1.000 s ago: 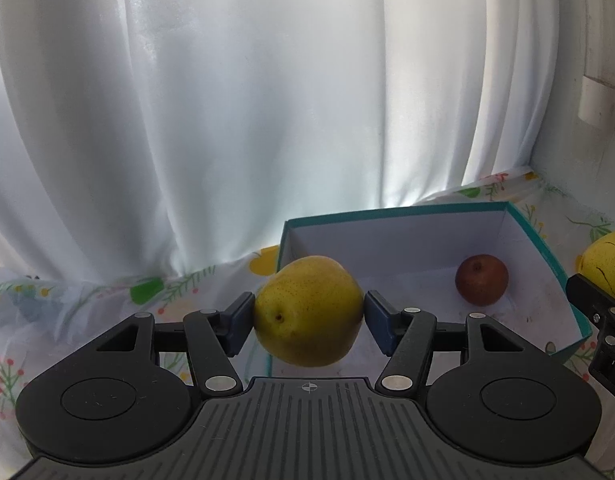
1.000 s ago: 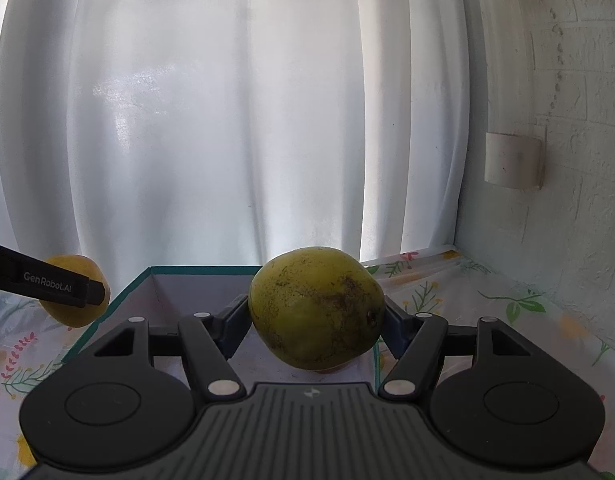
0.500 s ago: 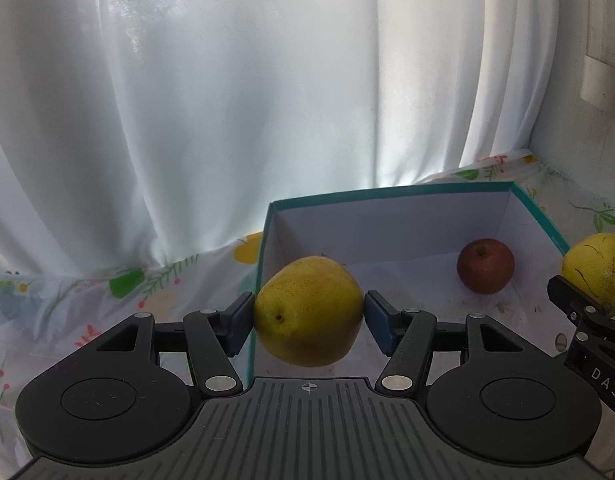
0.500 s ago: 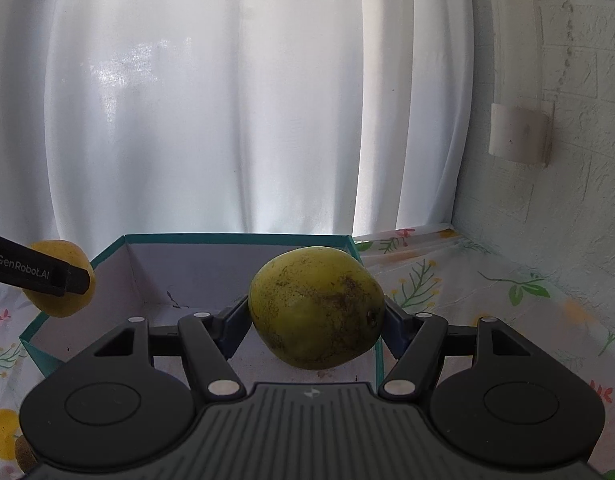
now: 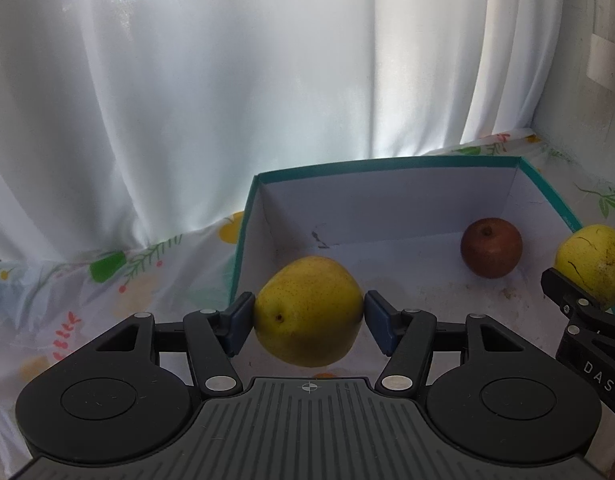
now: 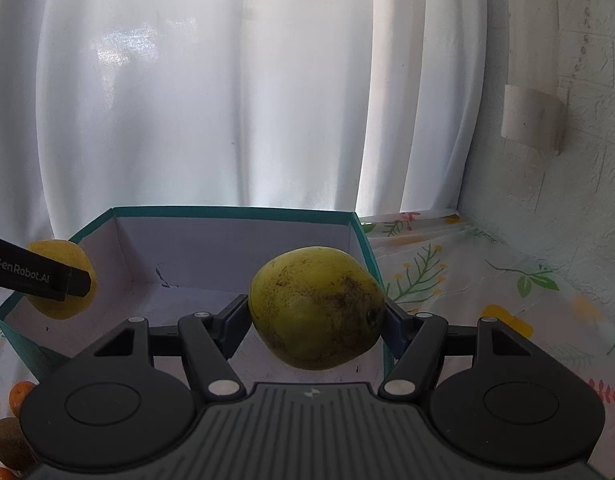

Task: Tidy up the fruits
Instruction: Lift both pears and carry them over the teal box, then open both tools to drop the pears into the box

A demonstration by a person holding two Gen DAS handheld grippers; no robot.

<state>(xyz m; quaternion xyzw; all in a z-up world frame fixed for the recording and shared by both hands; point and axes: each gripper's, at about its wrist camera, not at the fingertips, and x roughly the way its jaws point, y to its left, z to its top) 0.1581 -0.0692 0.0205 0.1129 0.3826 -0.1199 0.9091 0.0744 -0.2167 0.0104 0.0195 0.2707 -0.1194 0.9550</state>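
My left gripper (image 5: 309, 312) is shut on a yellow pear (image 5: 307, 304) and holds it above the near left part of a teal-rimmed white box (image 5: 387, 164). A brown-red fruit (image 5: 490, 247) lies in the box at the right. My right gripper (image 6: 317, 312) is shut on a spotted yellow-green pear (image 6: 315, 304), above the box's (image 6: 231, 213) near right corner. In the left wrist view that pear (image 5: 593, 260) and the right gripper show at the right edge. In the right wrist view the left gripper's pear (image 6: 73, 254) shows at the left.
A floral tablecloth (image 6: 487, 280) covers the table. White curtains (image 5: 267, 100) hang behind the box, and a white brick wall (image 6: 567, 160) stands at the right. A kiwi (image 6: 7, 442) and small orange fruits (image 6: 19, 394) lie on the cloth left of the box.
Both grippers have moved forward and lower with their pears, so the box looks nearer and larger. The grips have not changed.
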